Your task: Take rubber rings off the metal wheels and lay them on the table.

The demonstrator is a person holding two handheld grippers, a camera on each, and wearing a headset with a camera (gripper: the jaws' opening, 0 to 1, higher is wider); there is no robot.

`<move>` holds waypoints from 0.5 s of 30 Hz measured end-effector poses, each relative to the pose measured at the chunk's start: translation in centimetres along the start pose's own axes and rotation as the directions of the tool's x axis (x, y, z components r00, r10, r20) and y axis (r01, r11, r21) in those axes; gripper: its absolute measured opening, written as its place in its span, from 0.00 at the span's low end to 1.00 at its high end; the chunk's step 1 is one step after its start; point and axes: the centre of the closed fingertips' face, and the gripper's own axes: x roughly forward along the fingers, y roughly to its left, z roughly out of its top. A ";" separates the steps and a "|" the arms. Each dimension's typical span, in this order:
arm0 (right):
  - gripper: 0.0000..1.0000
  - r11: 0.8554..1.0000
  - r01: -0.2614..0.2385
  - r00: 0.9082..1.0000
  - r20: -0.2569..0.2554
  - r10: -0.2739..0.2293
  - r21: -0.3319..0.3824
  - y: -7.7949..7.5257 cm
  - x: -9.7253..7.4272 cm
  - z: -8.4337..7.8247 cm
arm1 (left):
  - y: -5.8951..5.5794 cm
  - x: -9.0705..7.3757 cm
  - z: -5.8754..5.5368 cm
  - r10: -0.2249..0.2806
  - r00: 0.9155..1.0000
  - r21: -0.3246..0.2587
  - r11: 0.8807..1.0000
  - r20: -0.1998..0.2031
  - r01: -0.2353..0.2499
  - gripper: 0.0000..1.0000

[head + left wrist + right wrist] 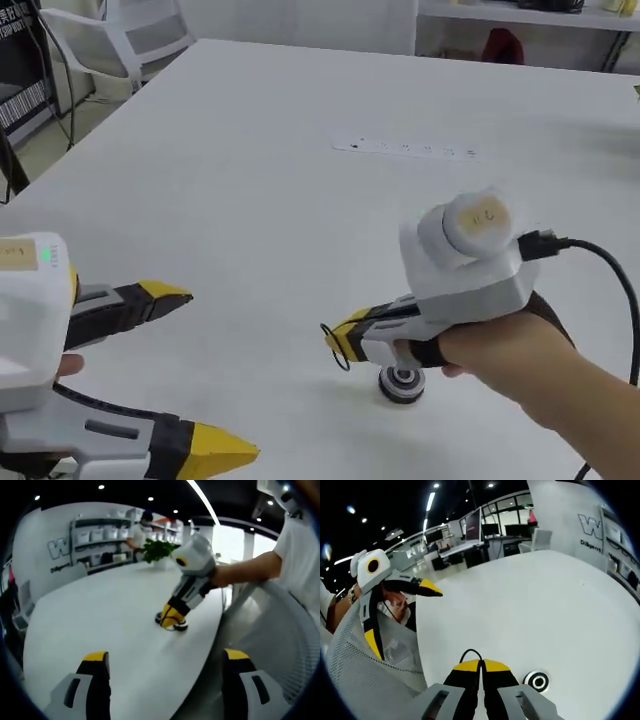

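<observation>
My right gripper (342,340) is shut on a thin black rubber ring (327,344), which hangs as a loop off its yellow tips just above the white table (250,180). In the right gripper view the ring (471,651) arches over the closed tips (481,667). A small metal wheel (402,383) stands on the table under the gripper's body; in the right gripper view the wheel (538,681) sits to the right of the jaws. My left gripper (216,374) is open at the lower left, nothing between its jaws (165,657).
A white power strip (405,148) lies flat on the table's far side. A white chair (120,35) stands at the back left corner, shelves (520,15) at the back right. A black cable (610,290) trails from my right gripper.
</observation>
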 end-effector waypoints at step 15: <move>0.00 0.998 0.050 0.996 -0.073 -0.052 -0.024 -0.7 1.3 -2.7 | 0.2 0.0 -0.2 0.011 1.000 -0.002 1.000 -0.009 -0.011 0.93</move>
